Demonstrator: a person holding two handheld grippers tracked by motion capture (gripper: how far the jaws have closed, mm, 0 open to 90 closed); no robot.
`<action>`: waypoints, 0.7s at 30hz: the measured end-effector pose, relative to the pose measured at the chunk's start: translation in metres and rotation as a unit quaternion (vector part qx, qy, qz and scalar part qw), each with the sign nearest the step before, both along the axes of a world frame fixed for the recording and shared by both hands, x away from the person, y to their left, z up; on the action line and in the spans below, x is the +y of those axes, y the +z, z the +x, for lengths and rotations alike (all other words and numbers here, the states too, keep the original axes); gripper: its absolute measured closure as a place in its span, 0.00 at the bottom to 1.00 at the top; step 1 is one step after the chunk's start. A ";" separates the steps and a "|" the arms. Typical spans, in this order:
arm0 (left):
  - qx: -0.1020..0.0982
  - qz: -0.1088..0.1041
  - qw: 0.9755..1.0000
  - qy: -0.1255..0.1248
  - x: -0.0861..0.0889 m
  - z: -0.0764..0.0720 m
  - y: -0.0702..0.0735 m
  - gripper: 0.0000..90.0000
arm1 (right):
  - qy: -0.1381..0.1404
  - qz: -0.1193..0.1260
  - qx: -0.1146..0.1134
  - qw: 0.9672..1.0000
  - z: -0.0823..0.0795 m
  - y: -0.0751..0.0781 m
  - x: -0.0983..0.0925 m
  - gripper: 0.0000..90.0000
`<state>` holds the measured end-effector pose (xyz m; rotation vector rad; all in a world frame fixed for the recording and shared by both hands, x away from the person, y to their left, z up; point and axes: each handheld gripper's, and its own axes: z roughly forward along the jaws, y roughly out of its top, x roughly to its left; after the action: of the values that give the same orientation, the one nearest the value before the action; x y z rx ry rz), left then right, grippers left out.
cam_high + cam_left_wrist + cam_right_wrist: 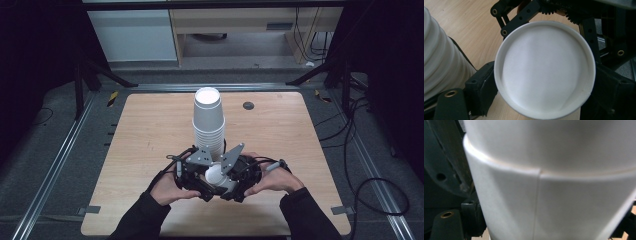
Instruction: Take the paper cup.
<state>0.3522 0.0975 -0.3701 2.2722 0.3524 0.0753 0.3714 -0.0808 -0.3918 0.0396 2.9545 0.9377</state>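
From above, both hands meet low in the middle of the frame, just in front of a tall stack of white paper cups [209, 122] standing upside down at the centre of the wooden table [150, 130]. Between the left gripper [200, 181] and the right gripper [231, 181] lies a single white cup [215, 176], on its side, its round end turned up toward the camera.

In the left gripper view the cup [545, 68] sits dead centre, seen end-on: a round face with a raised rim. The ribbed stack [441, 60] bulges along the left edge. This gripper's own black jaws stand wide at the bottom, either side of the cup, and whether their pads press on it I cannot tell. The other gripper's black linkage reaches in from the top, around the cup's far side.

In the right gripper view the cup's wall [554, 202] is very close, with its paper seam running down the middle. Those jaws look clamped on it.

To do this well, I'd say the right grip should stay firm but gentle, since thin paper dents, while the left closes squarely across the wall before either one lets go.
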 end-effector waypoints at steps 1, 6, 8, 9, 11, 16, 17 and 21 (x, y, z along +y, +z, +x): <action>0.001 0.001 1.000 0.001 0.000 0.000 0.000 0.16 | 0.000 0.000 0.000 1.000 0.000 0.000 0.000 0.16; 0.005 0.001 1.000 -0.002 -0.001 0.000 -0.001 0.19 | 0.002 -0.003 0.000 1.000 -0.001 0.000 0.001 0.16; 0.006 0.003 1.000 -0.002 -0.002 0.001 -0.001 0.21 | 0.003 -0.003 0.004 1.000 -0.001 0.000 0.001 0.16; 0.007 0.003 1.000 -0.002 -0.002 0.001 -0.001 0.22 | 0.005 -0.003 0.003 1.000 -0.001 0.000 0.002 0.16; 0.009 0.003 1.000 0.000 -0.002 0.001 -0.001 0.23 | 0.005 -0.003 0.003 1.000 0.000 0.000 0.002 0.17; 0.009 0.009 1.000 0.001 -0.002 0.001 -0.002 0.23 | 0.006 -0.008 0.000 1.000 0.000 -0.002 0.003 0.17; 0.009 0.009 1.000 0.001 -0.002 0.001 -0.002 0.23 | 0.006 -0.008 0.001 1.000 0.000 -0.002 0.003 0.17; 0.014 0.012 1.000 0.001 -0.002 0.001 -0.002 0.24 | 0.006 -0.009 0.002 1.000 0.000 -0.002 0.004 0.17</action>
<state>0.3537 0.0956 -0.3722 2.2983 0.3703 0.0500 0.3711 -0.0770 -0.3939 0.0225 2.9707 0.9133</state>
